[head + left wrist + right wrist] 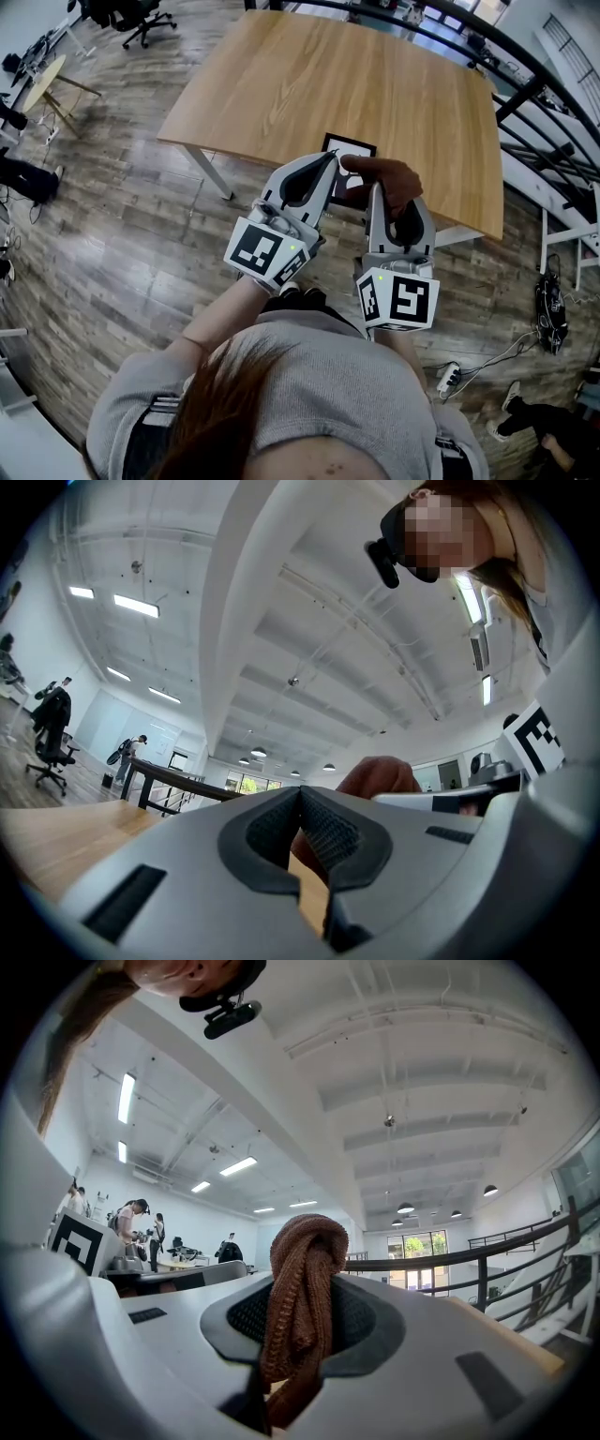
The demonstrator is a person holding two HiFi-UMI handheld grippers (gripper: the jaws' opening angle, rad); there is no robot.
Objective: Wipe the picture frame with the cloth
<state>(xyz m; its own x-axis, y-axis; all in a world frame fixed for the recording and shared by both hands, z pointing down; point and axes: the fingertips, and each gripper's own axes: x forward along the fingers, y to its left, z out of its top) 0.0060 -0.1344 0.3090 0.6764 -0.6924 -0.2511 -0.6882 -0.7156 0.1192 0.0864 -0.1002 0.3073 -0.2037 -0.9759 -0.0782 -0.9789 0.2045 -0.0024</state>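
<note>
A black picture frame (352,148) with a white inside lies near the front edge of the wooden table (309,84). My right gripper (377,189) is shut on a brown knitted cloth (389,178), which is bunched over the frame's right side. In the right gripper view the cloth (300,1269) fills the gap between the jaws and hides the frame. My left gripper (334,157) is shut, its tip at the frame's left edge. In the left gripper view its jaws meet with nothing between them (300,797), and the cloth (380,778) shows just beyond.
A metal railing (525,84) runs along the table's far and right sides. An office chair (131,14) and a small round table (42,80) stand at the far left. Cables and a power strip (448,377) lie on the floor at the right. People (131,1218) stand in the background.
</note>
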